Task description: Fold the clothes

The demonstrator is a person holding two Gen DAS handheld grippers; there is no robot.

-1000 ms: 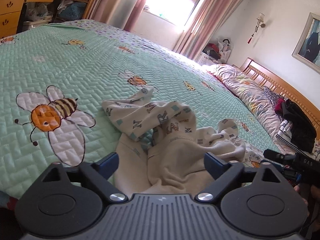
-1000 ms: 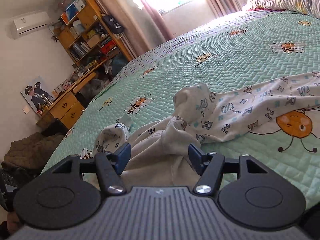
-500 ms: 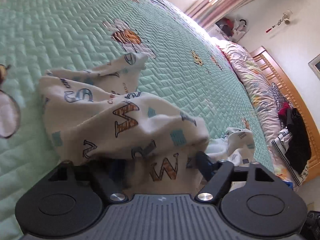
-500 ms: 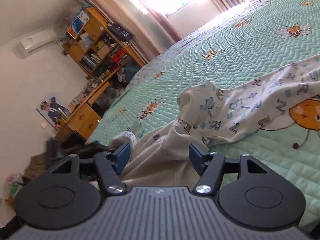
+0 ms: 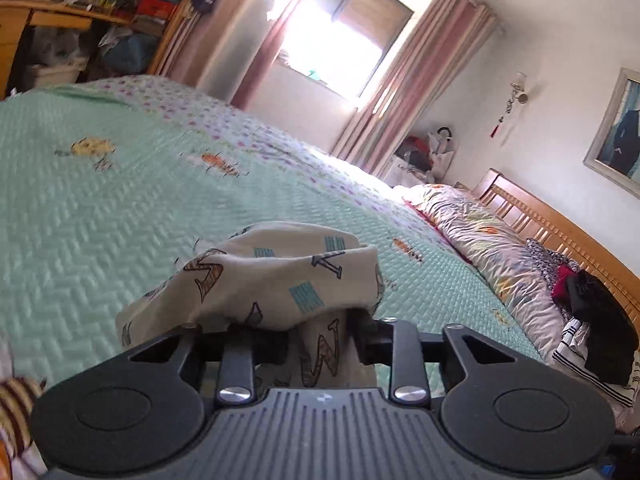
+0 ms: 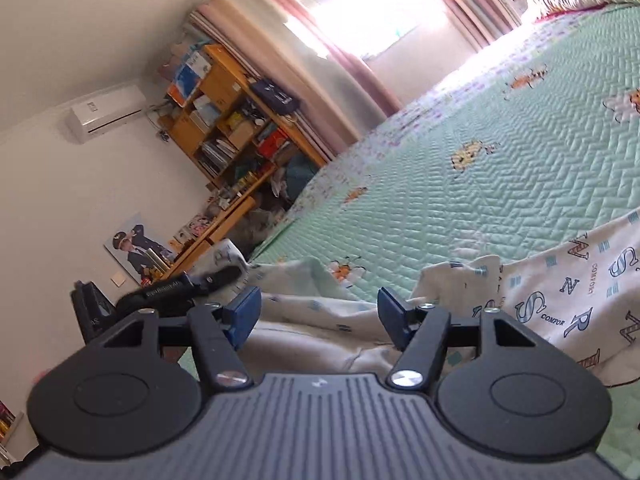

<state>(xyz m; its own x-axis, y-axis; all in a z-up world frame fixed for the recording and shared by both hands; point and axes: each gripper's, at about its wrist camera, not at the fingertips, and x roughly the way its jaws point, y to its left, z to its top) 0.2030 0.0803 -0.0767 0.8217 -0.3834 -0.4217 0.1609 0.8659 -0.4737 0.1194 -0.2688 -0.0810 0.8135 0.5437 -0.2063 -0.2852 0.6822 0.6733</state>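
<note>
A cream garment printed with letters point(image 5: 276, 280) is bunched over my left gripper point(image 5: 320, 340), which is shut on a fold of it and holds it lifted above the green bee-print bedspread point(image 5: 100, 216); the fingertips are hidden by the cloth. In the right wrist view the same garment point(image 6: 560, 292) lies spread on the bedspread point(image 6: 480, 184) to the right. My right gripper point(image 6: 320, 312) is open and empty, its blue pads point(image 6: 244, 310) just above a crumpled part of the cloth. The left gripper point(image 6: 172, 288) shows at the left, holding cloth.
A folded flowered quilt point(image 5: 480, 240) and dark clothes point(image 5: 596, 312) lie along the wooden headboard point(image 5: 560, 232) at the right. A wooden desk and bookshelf point(image 6: 236, 132) stand beyond the bed's far side. A window with pink curtains point(image 5: 352, 44) is behind.
My left gripper went forward into the garment, shut on a fold and lifted it. My right gripper stayed open and tilted, still over the cloth.
</note>
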